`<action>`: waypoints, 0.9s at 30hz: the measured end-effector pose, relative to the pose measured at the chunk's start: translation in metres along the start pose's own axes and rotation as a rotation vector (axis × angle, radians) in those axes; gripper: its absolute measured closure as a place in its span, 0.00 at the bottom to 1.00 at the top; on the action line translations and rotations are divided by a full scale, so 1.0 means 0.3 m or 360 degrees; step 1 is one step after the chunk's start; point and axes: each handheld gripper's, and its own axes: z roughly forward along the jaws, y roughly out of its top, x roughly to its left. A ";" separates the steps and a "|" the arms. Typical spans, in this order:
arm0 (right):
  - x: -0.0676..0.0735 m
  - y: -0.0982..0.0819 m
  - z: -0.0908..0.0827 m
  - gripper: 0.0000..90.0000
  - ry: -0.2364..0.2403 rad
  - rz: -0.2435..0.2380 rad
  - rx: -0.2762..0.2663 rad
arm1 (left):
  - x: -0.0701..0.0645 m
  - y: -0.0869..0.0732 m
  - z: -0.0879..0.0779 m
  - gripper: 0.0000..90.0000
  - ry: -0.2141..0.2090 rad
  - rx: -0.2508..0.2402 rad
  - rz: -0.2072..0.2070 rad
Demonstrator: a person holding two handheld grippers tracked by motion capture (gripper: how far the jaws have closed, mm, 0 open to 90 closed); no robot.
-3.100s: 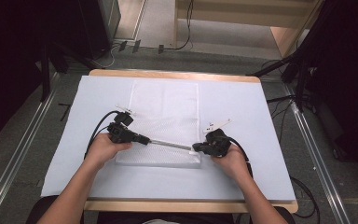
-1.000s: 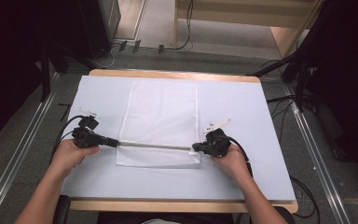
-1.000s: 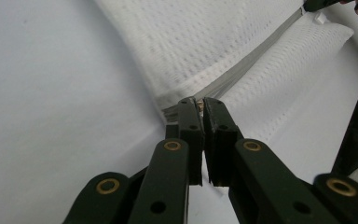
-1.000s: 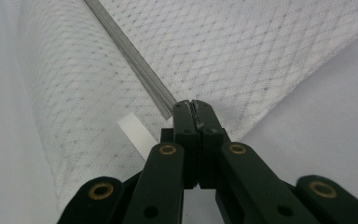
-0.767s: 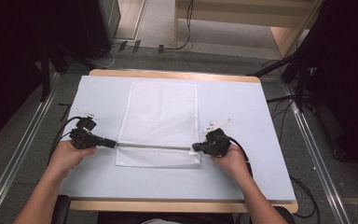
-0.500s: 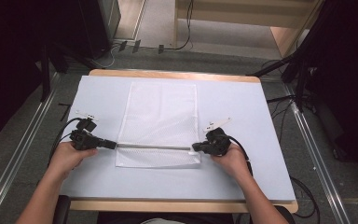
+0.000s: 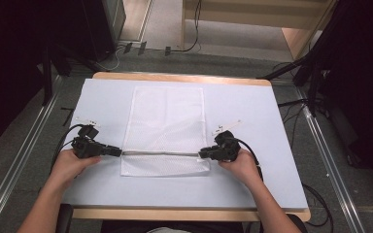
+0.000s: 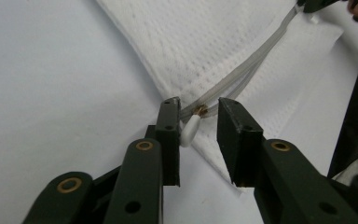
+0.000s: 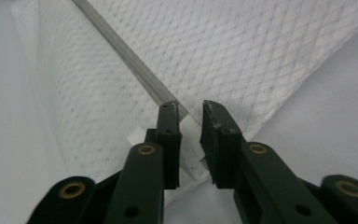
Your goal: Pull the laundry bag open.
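Jaws of the left gripper (image 8: 198, 119) just opened around the zipper pull (image 8: 190, 129); from above only the mesh bag (image 7: 167, 121) and right gripper (image 7: 205, 155), parted too, read clearly

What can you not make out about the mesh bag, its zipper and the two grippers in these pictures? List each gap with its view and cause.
- Zipper slider, left gripper view: teeth too blurred to show whether shut.
- Zipper end, right gripper view: hidden behind the right gripper.
- Mesh bag contents, high view: too small to tell.
- Left gripper, high view: gap between jaws too small.

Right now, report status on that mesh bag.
Both grippers, left and right, just opened. Mesh bag flat, zipper pull between left jaws, released. Nothing obstructing.
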 end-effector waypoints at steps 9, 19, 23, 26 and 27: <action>-0.017 0.009 -0.047 0.71 -0.0079 0.0014 -0.0082 | 0.008 0.003 -0.020 0.52 0.0098 -0.0107 0.0046; -0.049 -0.003 -0.065 0.62 -0.0158 0.0013 -0.0106 | 0.032 -0.004 -0.053 0.45 0.0245 -0.0219 0.0008; -0.069 -0.012 -0.076 0.55 -0.0192 0.0032 -0.0135 | 0.045 -0.006 -0.058 0.44 0.0283 -0.0224 -0.0007; -0.084 -0.017 -0.086 0.52 -0.0216 0.0057 -0.0164 | 0.054 -0.007 -0.062 0.43 0.0303 -0.0233 -0.0020; -0.089 -0.019 -0.090 0.50 -0.0227 0.0068 -0.0170 | 0.056 -0.007 -0.065 0.43 0.0315 -0.0234 -0.0026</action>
